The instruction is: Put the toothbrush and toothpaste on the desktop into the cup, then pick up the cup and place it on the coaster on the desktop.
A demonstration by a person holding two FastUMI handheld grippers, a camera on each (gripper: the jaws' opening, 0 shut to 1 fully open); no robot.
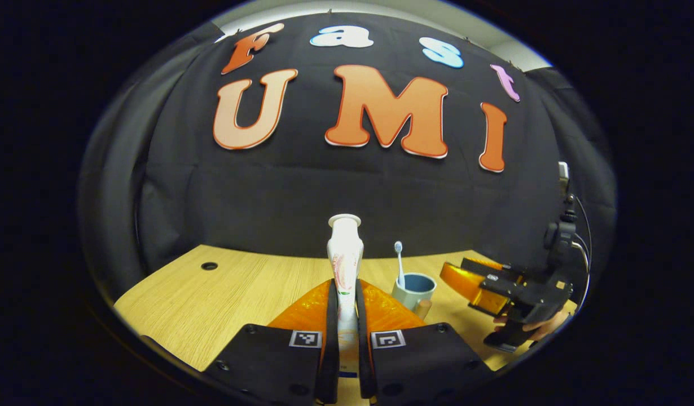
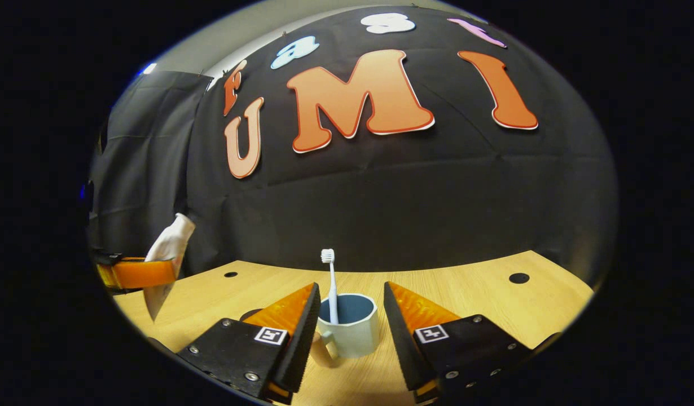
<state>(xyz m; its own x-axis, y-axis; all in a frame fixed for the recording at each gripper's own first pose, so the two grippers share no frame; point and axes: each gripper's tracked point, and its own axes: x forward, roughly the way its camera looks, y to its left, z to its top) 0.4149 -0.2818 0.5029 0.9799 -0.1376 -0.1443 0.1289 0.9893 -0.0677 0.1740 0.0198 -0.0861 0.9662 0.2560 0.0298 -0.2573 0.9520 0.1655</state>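
Observation:
In the left gripper view my left gripper is shut on a white toothpaste tube, which stands upright with its cap on top, above the wooden desktop. Just right of it stands a pale cup with a blue inside, and a white toothbrush stands in it. In the right gripper view my right gripper is open, one finger on each side of the cup without touching it. The toothbrush leans in the cup, head up. A dark round edge, perhaps the coaster, peeks out behind the right gripper's left finger.
The right gripper and the hand holding it are at the right edge of the left gripper view. The left gripper with the tube is at the far left of the right gripper view. The desktop has small round holes near the back wall.

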